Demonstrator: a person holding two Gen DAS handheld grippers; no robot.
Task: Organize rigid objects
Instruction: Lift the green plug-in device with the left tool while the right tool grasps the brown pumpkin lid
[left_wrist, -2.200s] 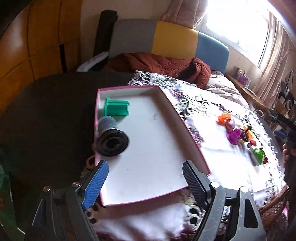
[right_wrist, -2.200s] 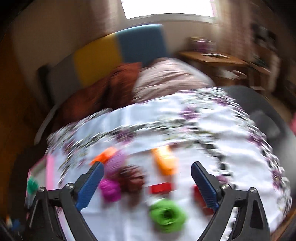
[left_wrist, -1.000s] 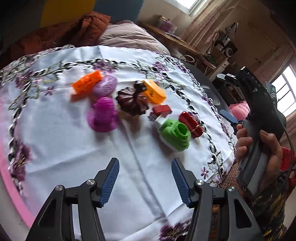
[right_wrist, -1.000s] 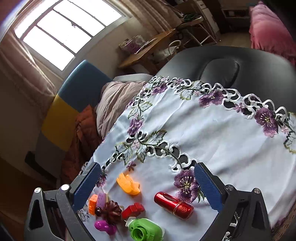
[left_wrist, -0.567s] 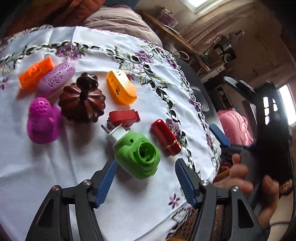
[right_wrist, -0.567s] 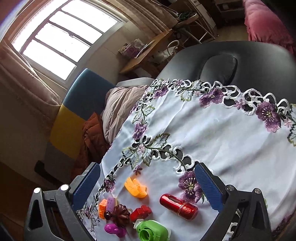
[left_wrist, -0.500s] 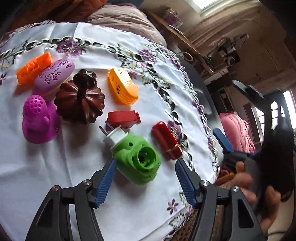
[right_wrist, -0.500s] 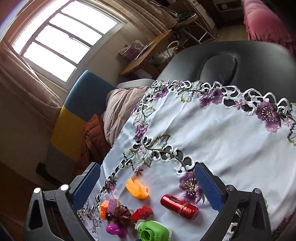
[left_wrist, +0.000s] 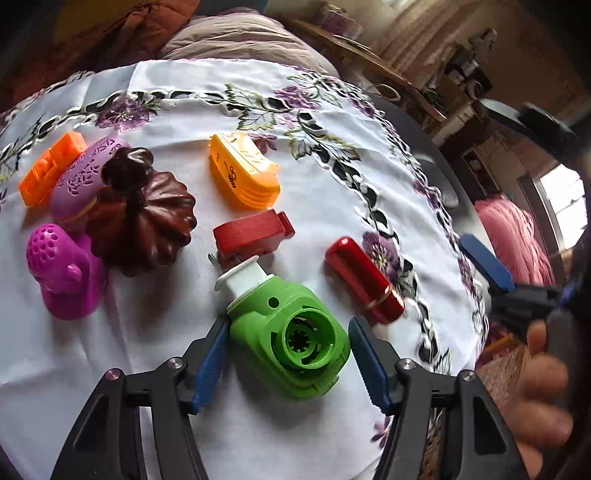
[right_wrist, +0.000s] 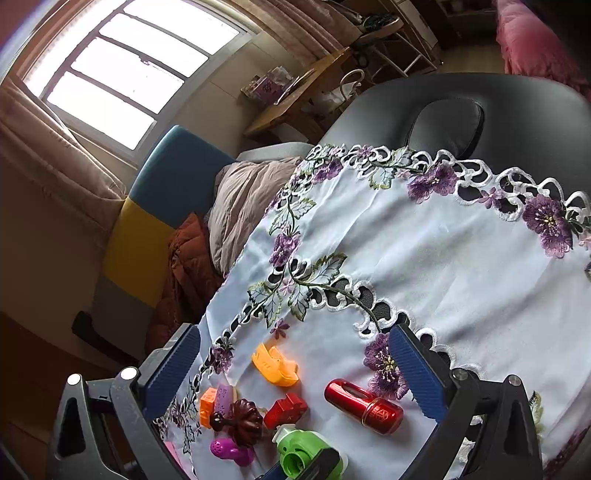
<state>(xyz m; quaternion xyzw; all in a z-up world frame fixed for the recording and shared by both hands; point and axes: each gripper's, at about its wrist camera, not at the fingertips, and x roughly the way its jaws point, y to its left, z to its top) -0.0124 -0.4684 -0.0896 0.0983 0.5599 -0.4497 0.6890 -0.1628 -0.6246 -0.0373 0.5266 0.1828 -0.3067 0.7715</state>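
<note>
My left gripper (left_wrist: 286, 345) is open, its blue pads on either side of a green camera-shaped toy (left_wrist: 291, 334) with a white stub; small gaps show on both sides. Nearby on the white embroidered cloth (left_wrist: 147, 369) lie a red cylinder (left_wrist: 364, 280), a red block (left_wrist: 253, 234), an orange shell piece (left_wrist: 243, 175), a dark brown pumpkin (left_wrist: 142, 218), a magenta piece (left_wrist: 62, 271), a lilac oval (left_wrist: 86, 173) and an orange brick (left_wrist: 50, 168). My right gripper (right_wrist: 295, 373) is open and empty, above the same group: green toy (right_wrist: 303, 456), red cylinder (right_wrist: 364, 404).
The cloth covers a dark padded table (right_wrist: 480, 110) whose edge runs at the right (left_wrist: 436, 177). A hand (left_wrist: 539, 387) holding the other gripper is at the right. A bed with brown bedding (right_wrist: 188, 266) and a colourful headboard (right_wrist: 147, 229) lies beyond.
My left gripper swung from the pink-rimmed tray to the toys and moved down and forward until its pads flank the green toy. The right gripper has barely moved in the last second.
</note>
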